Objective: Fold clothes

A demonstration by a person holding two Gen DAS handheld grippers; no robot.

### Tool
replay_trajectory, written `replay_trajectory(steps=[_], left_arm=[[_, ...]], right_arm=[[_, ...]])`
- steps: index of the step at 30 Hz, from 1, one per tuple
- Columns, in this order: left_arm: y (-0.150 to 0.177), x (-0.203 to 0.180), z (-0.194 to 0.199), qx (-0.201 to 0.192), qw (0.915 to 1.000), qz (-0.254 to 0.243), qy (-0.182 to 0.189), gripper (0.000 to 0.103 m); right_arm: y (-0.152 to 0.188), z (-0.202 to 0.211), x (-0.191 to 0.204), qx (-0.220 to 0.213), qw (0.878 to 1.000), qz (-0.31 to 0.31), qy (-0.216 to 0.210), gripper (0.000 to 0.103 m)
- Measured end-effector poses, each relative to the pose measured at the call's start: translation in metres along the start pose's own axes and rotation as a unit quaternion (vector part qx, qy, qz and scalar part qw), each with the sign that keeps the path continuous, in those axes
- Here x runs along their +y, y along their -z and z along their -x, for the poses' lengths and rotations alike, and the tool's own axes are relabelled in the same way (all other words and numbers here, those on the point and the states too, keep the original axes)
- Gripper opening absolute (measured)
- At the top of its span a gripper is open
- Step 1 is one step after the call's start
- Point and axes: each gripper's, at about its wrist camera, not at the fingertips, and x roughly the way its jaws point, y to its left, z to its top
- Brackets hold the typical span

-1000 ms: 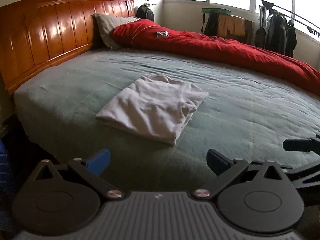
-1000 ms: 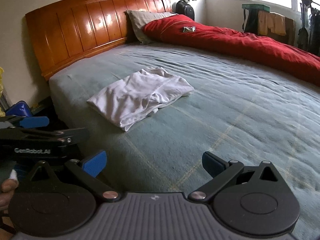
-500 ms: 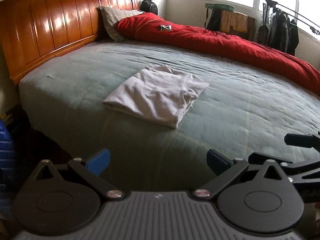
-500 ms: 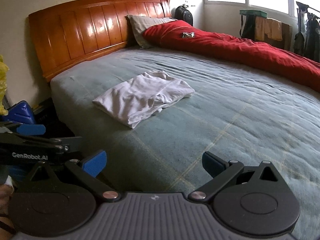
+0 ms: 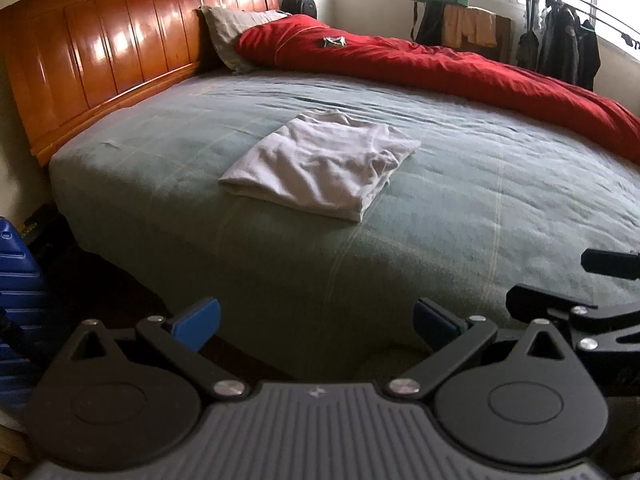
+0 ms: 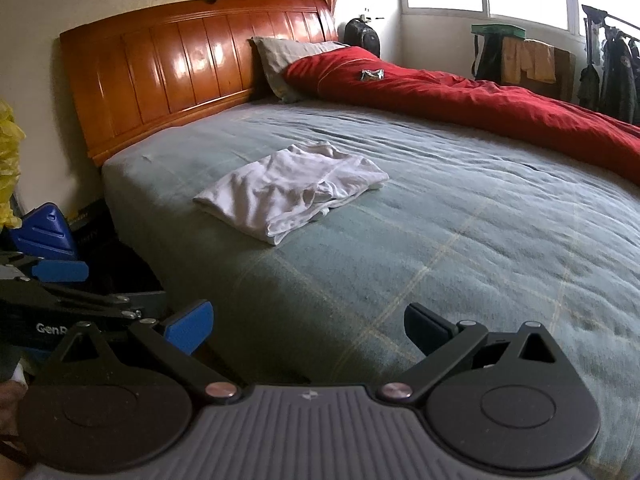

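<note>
A white garment [image 5: 324,164] [image 6: 292,192] lies folded into a rough rectangle on the grey-green bed cover [image 5: 500,208] [image 6: 460,248], near the bed's front left corner. My left gripper [image 5: 316,322] is open and empty, held off the bed's edge well short of the garment. My right gripper [image 6: 306,326] is also open and empty, over the bed's front edge, far from the garment. Each gripper shows at the side of the other's view: the right one [image 5: 592,296], the left one [image 6: 60,280].
A red duvet [image 5: 460,72] [image 6: 480,100] runs along the far side of the bed, with a grey pillow [image 6: 288,60] against the wooden headboard [image 5: 112,48]. A blue case [image 5: 16,296] [image 6: 44,232] stands on the floor at the left. Clothes hang on a rack [image 5: 560,48] by the window.
Both grippers have drawn back from the bed and away from the folded garment, which looks smaller now. The garment has not moved. Both stay open.
</note>
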Motion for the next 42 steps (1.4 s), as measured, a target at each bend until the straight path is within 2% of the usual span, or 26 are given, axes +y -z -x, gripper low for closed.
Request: replay_trajectory(steps=[42], left_arm=[[0.0020, -0.0035, 0.0001, 0.005, 0.9999, -0.010, -0.002, 0.102]], right_arm=[[0.0013, 0.0045, 0.0045, -0.005, 1.000, -0.006, -0.001, 0.103]])
